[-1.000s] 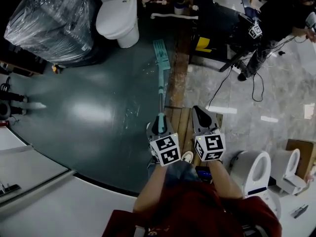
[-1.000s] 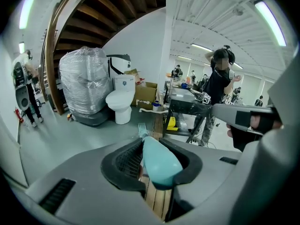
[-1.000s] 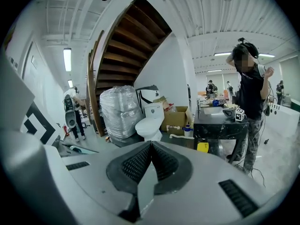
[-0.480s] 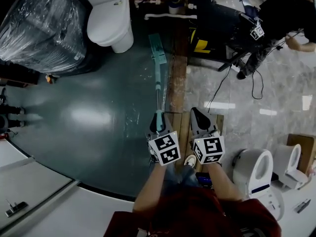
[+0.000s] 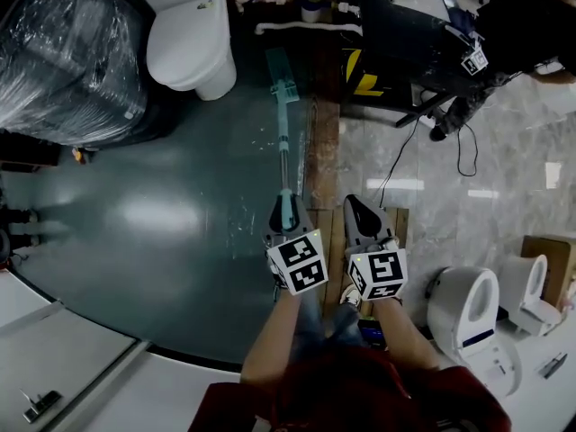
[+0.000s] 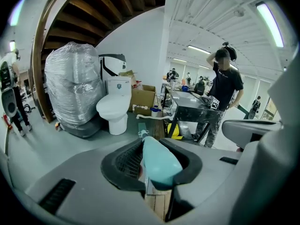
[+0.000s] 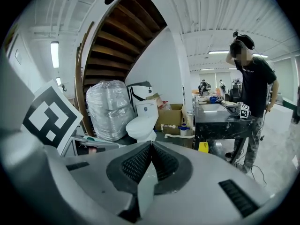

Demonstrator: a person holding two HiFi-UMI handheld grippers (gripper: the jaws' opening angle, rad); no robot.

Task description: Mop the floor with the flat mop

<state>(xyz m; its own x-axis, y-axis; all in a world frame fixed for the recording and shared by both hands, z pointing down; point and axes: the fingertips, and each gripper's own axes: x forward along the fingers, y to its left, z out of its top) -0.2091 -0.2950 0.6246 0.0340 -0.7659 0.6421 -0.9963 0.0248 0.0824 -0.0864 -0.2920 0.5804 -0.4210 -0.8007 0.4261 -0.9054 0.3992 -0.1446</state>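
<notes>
Teal at the near end: clamped the mop [image 6: 158, 162] by its grip in the left gripper [image 5: 283, 209], jaws closed tight on it. Held the right gripper [image 7: 151, 163] just beside, pads pressed together on nothing. Had the shaft reaching forward along a wooden strip [image 5: 322, 151], with the head [image 5: 281, 79] flat on the dark green floor [image 5: 153, 214], near a white toilet [image 5: 184, 30]. Showed faint pale streaks beside the shaft, so probably some passes done there. Looked mid-stroke, with the wide stretch to the left and the part by the wrapped bundle [image 5: 63, 52] likely left to do.
</notes>
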